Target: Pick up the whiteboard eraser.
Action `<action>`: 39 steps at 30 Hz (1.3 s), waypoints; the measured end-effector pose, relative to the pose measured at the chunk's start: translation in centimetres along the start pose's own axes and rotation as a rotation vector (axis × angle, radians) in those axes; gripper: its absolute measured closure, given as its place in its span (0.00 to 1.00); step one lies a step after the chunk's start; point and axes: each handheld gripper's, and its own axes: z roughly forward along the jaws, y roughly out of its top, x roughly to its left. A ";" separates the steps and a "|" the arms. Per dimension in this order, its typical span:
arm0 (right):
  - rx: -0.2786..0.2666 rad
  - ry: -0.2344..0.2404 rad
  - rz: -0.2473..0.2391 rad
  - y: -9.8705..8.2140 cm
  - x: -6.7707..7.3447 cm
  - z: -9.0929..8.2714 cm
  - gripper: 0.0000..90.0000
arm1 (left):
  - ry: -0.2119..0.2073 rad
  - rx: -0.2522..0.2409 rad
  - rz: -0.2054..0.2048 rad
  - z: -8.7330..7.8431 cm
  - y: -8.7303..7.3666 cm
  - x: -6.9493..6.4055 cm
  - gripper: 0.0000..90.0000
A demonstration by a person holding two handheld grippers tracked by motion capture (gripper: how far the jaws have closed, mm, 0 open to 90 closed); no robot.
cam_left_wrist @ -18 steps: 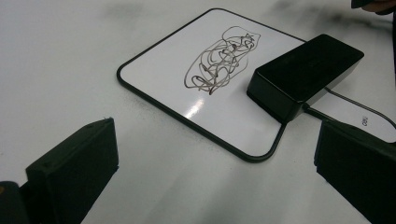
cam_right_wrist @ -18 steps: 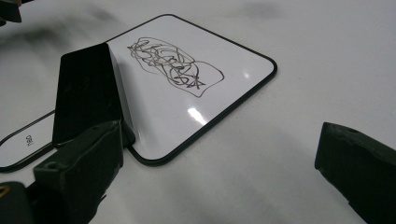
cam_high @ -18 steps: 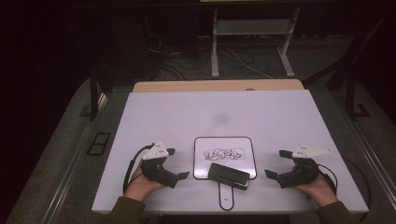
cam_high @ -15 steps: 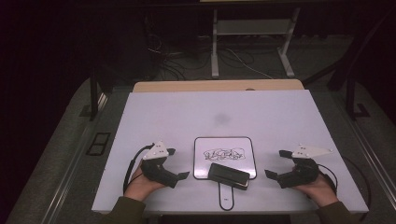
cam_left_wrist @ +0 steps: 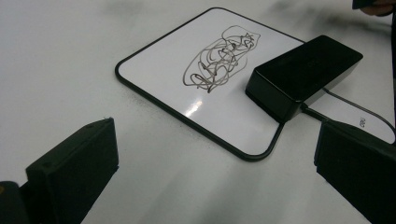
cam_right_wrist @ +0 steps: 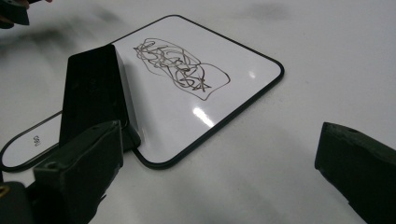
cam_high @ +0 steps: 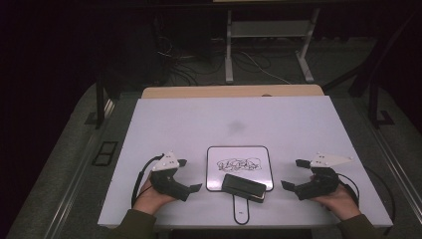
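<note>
Whiteboard with illegible scribble, black eraser atop; left tool, right tool both apart

High view: above the near edge, looking forward and down over the whole white table.
Left gripper view: low and close, facing right across the whiteboard.
Right gripper view: low, close, facing left.
Shared: the whiteboard's scribble.

The black eraser hides the near edge of the small whiteboard. Print on the whiteboard's handle is too small to read. Both forearms are cut off by the near edge.
</note>
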 end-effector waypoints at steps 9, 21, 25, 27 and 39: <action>-0.008 0.017 0.013 0.4 0.3 0.1 0.00 | -0.002 -0.002 0.006 -0.1 0.0 0.0 0.00; 0.026 0.004 -0.031 1.6 0.7 0.4 0.00 | 0.004 0.000 -0.003 0.0 0.2 0.0 0.00; 0.027 0.002 -0.049 2.1 0.8 0.5 0.00 | -0.007 -0.007 -0.009 0.0 0.2 0.1 0.00; 0.027 0.002 -0.045 2.2 0.8 0.6 0.00 | -0.008 -0.004 -0.007 0.0 0.2 0.0 0.00; 0.076 0.011 -0.072 2.9 1.3 1.5 0.00 | -0.002 0.003 0.001 0.1 0.2 0.0 0.00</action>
